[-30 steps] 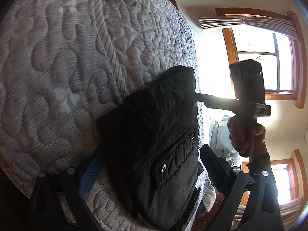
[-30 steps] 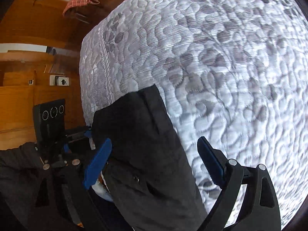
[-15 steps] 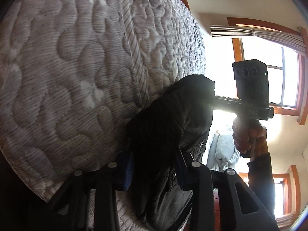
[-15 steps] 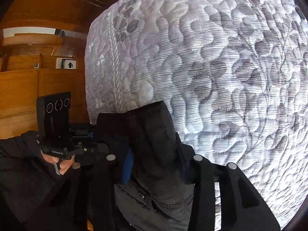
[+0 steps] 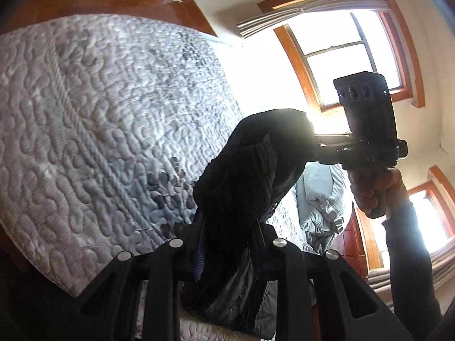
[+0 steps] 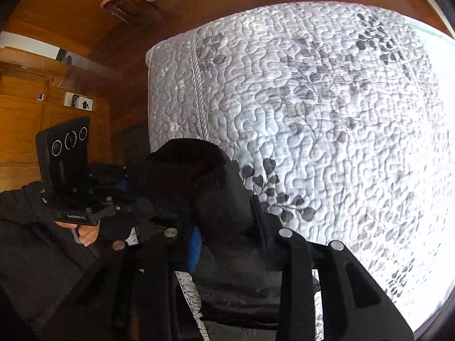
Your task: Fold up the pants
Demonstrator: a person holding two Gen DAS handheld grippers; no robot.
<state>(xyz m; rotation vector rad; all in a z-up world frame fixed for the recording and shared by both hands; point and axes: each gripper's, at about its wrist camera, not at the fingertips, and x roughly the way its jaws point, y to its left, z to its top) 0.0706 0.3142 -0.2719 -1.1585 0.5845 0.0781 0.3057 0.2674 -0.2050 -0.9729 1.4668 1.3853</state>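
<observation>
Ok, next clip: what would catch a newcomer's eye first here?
The black pants, bunched and pinched in both the left gripper and the right gripper, fill the middle of each view. Behind them spreads the quilted grey-white mattress, and a bright window glares at upper right of the left view.

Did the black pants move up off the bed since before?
Yes. The black pants lay flat on the quilted mattress a second ago; now both grippers are shut on them, and they hang bunched above its edge, lifted up and away.
</observation>
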